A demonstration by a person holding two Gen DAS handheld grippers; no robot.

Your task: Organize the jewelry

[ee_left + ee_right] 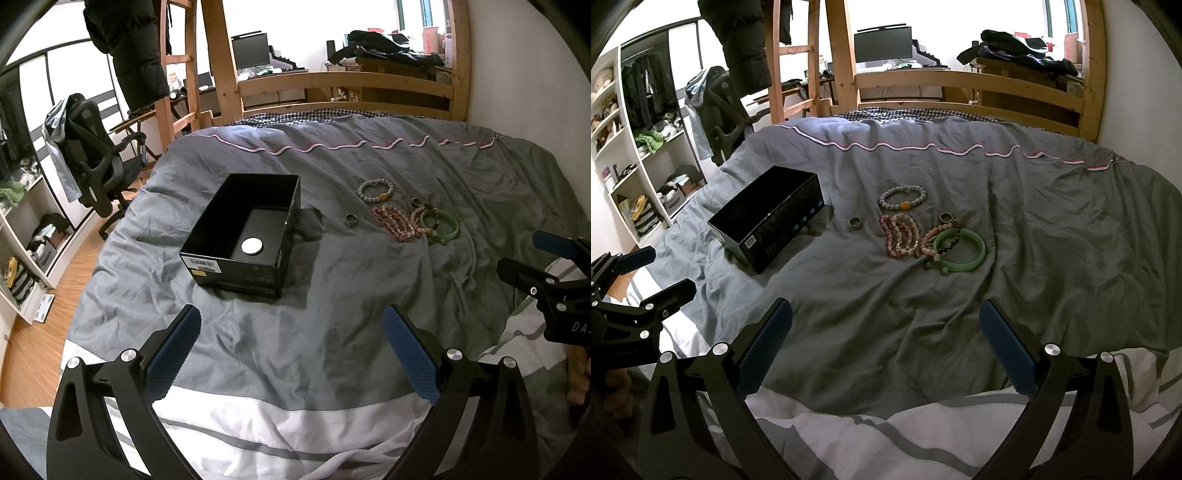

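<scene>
Evidently you haven't started: from the left wrist, your left gripper [291,347] hovers wide open and empty before the open black cardboard box [243,236] on the grey duvet [332,314]. From the right wrist, your right gripper [884,341], equally spread and empty, faces the cluster of beaded bracelets, rings and green bangle [923,232] mid-bed; pick one piece next.

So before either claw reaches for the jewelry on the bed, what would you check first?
1. Left claw open, holding nothing: ok.
2. Right claw open, holding nothing: ok.
3. Black box open on top, ready to receive: ok.
4. Box empty: not ok, a white disc lies inside.
5. Single ring lying apart, easy to pick: ok.
6. Green bangle free of the beaded bracelets: not ok, they overlap.
</scene>
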